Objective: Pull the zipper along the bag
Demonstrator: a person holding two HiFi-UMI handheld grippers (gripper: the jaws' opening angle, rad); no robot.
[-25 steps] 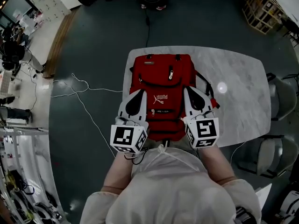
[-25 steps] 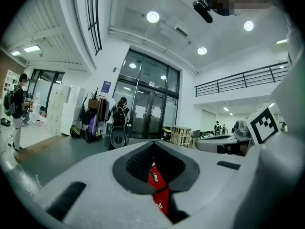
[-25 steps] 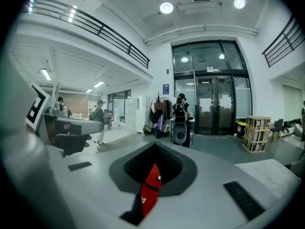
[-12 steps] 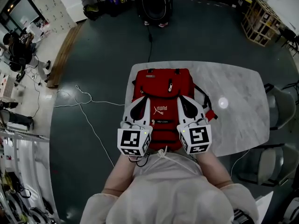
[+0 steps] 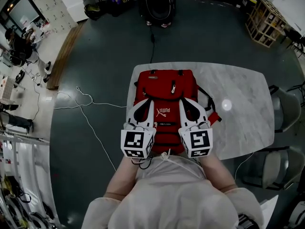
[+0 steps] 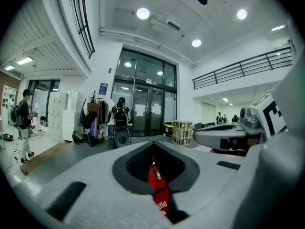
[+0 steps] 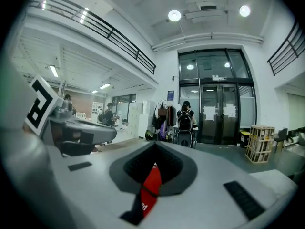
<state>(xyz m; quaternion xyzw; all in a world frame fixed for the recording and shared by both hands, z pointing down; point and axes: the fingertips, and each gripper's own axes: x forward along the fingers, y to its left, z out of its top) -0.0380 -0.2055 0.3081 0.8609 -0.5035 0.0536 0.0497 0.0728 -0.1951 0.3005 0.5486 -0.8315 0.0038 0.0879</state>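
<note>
A red backpack (image 5: 164,92) lies flat on the marble table (image 5: 243,104), its top end away from me. A silver zipper pull (image 5: 174,86) shows on its upper front panel. My left gripper (image 5: 148,101) hovers over the bag's left half, jaws together and nothing in them. My right gripper (image 5: 183,100) hovers over the right half, shut as well. In the left gripper view the closed jaws (image 6: 153,146) leave a gap showing the red bag (image 6: 158,187). The right gripper view has the same red fabric (image 7: 151,185) below the closed jaws (image 7: 155,146).
Two grey chairs (image 5: 286,99) (image 5: 271,163) stand at the table's right side. A white cable (image 5: 86,99) trails over the dark floor at the left. A wooden crate (image 5: 264,13) is far back right. People (image 6: 120,116) stand by the glass doors.
My right gripper has moved inward to the left, closer to the left gripper. The head view has shifted a little. The bag has not moved.
</note>
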